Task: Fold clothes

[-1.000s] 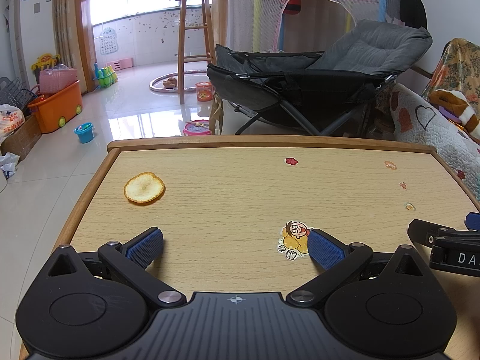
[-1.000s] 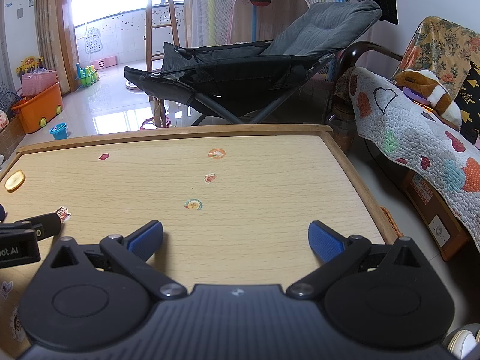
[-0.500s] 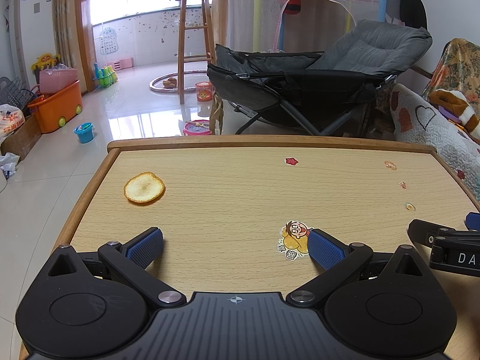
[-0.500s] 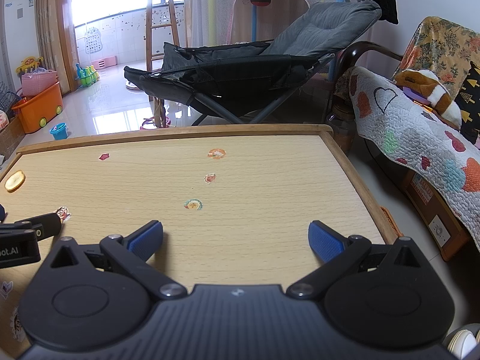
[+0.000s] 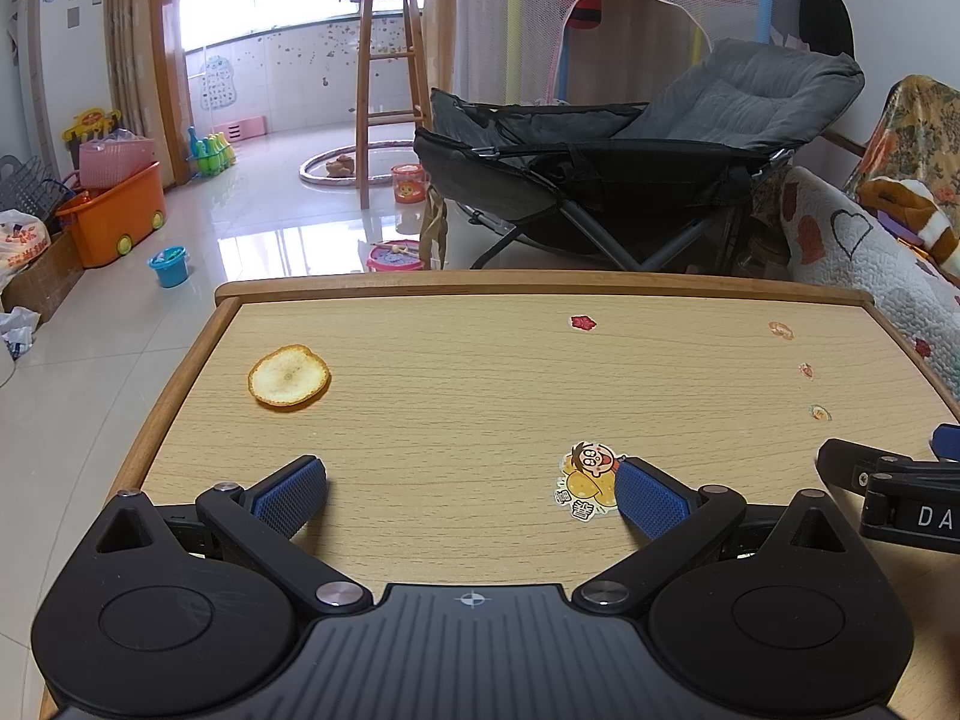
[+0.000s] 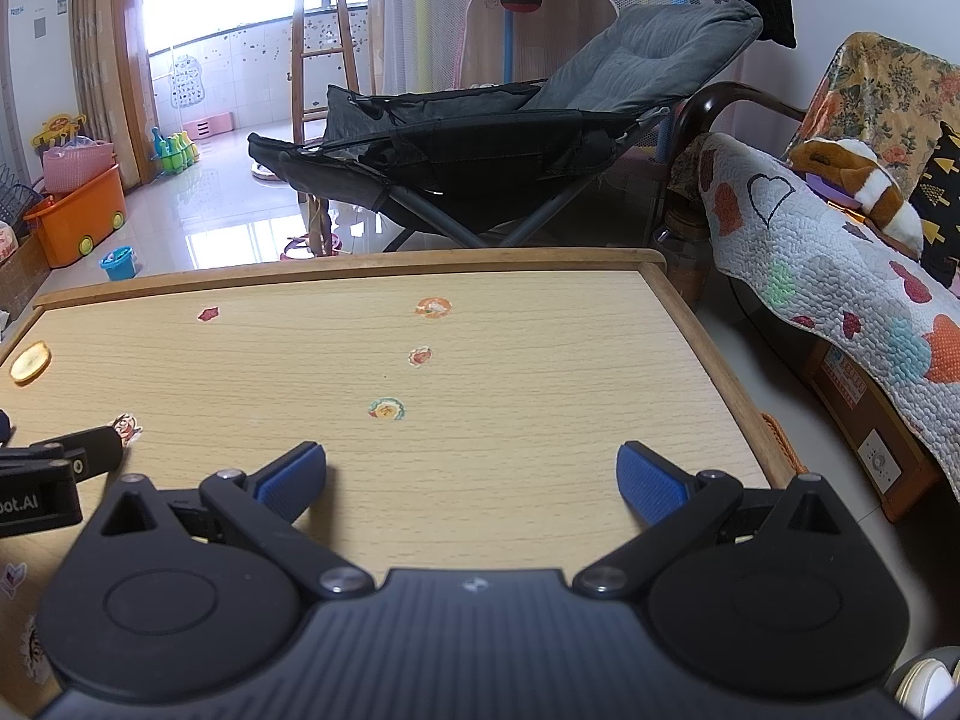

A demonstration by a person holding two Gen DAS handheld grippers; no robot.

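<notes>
No clothes visible in either view; none on the tabletop, so nothing to fold yet. Left gripper low over near edge, fingers spread wide, empty. Right gripper alongside at same height, fingers likewise spread and empty. Probable reason: ready posture, level and apart, awaiting a garment. On the wood: peel near left rim, cartoon sticker touching the left gripper's right finger, small stickers scattered ahead.
</notes>
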